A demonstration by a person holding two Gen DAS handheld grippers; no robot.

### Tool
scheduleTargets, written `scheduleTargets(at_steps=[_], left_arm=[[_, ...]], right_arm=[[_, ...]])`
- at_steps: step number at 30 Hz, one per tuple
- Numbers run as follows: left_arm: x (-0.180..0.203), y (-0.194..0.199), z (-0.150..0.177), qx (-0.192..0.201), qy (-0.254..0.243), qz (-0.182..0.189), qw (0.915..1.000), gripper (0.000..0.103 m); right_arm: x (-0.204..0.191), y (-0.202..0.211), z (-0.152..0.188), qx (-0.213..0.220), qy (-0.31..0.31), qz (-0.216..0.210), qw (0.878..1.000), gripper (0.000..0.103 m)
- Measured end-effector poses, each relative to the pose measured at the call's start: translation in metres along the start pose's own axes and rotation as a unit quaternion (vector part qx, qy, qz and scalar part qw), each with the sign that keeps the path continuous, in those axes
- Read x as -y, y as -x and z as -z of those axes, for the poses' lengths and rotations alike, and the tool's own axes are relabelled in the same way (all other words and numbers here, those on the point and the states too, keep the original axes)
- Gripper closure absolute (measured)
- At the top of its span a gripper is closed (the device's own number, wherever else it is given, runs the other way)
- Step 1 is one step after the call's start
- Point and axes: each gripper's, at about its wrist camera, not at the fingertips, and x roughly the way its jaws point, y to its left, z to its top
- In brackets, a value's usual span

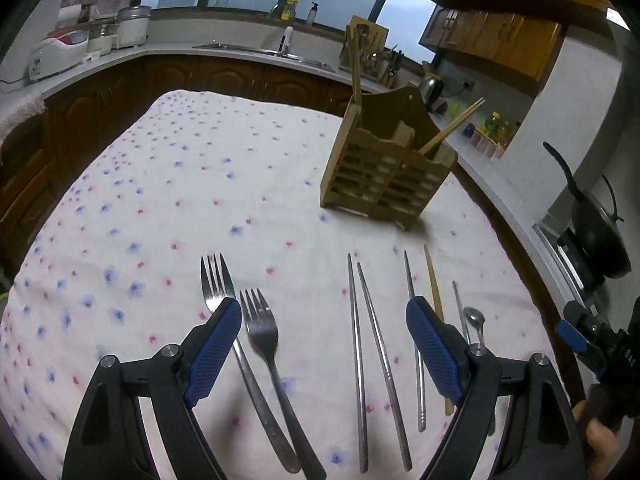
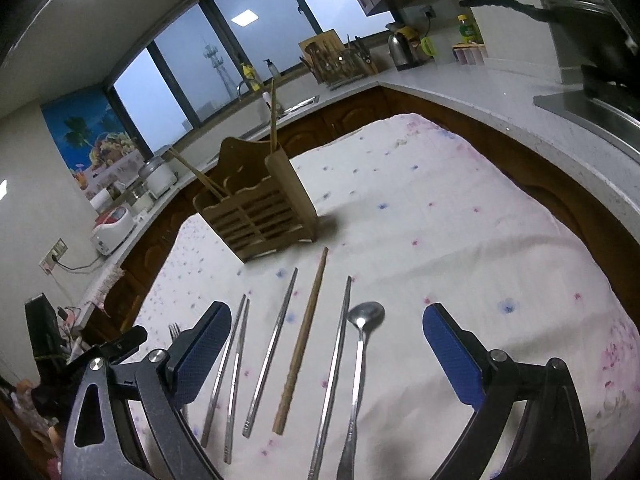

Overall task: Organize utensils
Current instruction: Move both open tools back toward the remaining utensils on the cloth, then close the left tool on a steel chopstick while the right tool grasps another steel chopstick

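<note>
Utensils lie in a row on a floral tablecloth (image 1: 168,200). In the left wrist view, two forks (image 1: 260,332) and several metal chopsticks (image 1: 356,360) lie under my left gripper (image 1: 324,308), which hovers open and empty. Further right are a wooden chopstick (image 1: 434,292) and a spoon (image 1: 475,320). A wooden utensil holder (image 1: 384,172) with chopsticks in it stands beyond. In the right wrist view, my right gripper (image 2: 326,316) is open over metal chopsticks (image 2: 272,344), the wooden chopstick (image 2: 306,336) and the spoon (image 2: 365,316), holding nothing. The holder (image 2: 260,204) stands behind.
Kitchen counters wrap around the table, carrying a sink (image 1: 264,50), rice cookers (image 1: 128,28), a kettle (image 2: 402,50) and a knife rack (image 2: 340,60). A black pan (image 1: 596,232) sits on the stove to the right. The other gripper (image 1: 592,340) shows at the right edge.
</note>
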Motion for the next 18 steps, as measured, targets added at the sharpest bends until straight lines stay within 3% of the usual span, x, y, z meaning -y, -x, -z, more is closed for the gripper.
scheduleTargets(at_steps=[11, 15, 18], left_arm=[[0.01, -0.023, 0.001, -0.024, -0.022, -0.008, 0.9994, 0.02], [0.013, -0.033, -0.002, -0.031, -0.031, -0.007, 0.999, 0.021], [0.014, -0.04, -0.005, -0.038, -0.035, -0.004, 0.9986, 0.029]], right_arm=[[-0.01, -0.016, 0.004, -0.017, 0.029, 0.005, 0.999, 0.007], [-0.012, -0.024, 0.003, -0.026, 0.037, 0.012, 0.999, 0.019], [-0.013, -0.031, 0.001, -0.035, 0.042, 0.015, 0.998, 0.026]])
